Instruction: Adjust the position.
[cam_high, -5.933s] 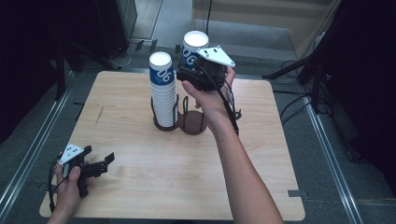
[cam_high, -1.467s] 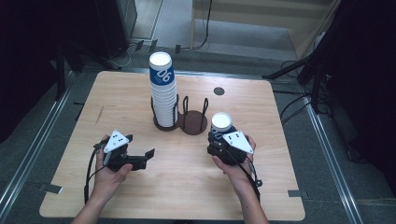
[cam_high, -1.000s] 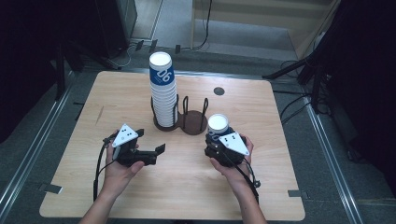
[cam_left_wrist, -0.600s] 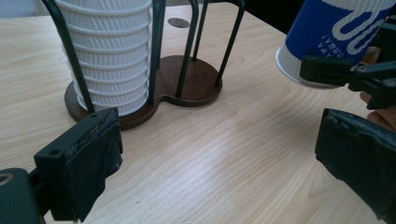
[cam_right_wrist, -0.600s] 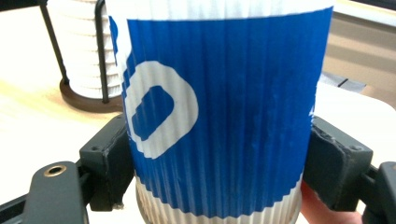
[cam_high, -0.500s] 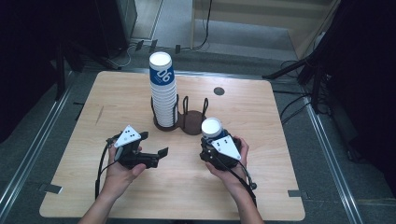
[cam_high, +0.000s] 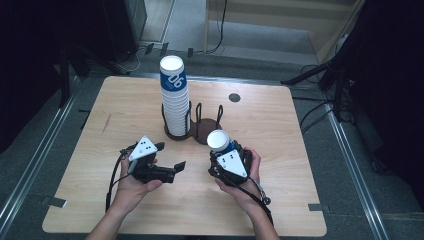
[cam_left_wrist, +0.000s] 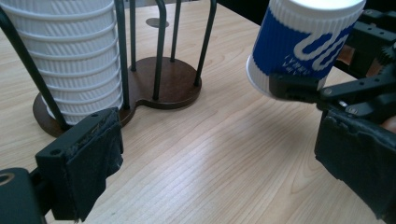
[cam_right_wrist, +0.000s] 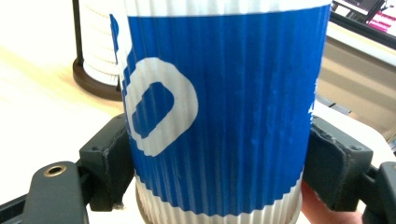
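**Right claw pinched an upturned paper cup near the holder**

The right claw (cam_high: 221, 150) clamped a blue-and-white ribbed paper cup (cam_high: 218, 142), its pads pressed on either side of the cup's lower band, as the right gripper view showed close up. The cup stood upside down, white base uppermost, held off the wooden worktop (cam_high: 280, 120) just in front of the dark cup holder (cam_high: 200, 134). In the right gripper view the cup blocked most of what lay behind it, and the printing on its blue wrap was cut off at the edges.

The left claw (cam_high: 170, 161) stood spread with nothing between its jaws, near the worktop and aimed toward the cup. From the left gripper view the cup (cam_left_wrist: 299, 44) appeared tilted, its top cropped by the frame.

A tall stack of cups (cam_high: 174, 97) filled the holder's left ring; the right ring sat empty. The stack's upper part ran out of the left gripper view. A small round dark hole or grommet (cam_high: 234, 97) lay farther back on the worktop, too small to make out
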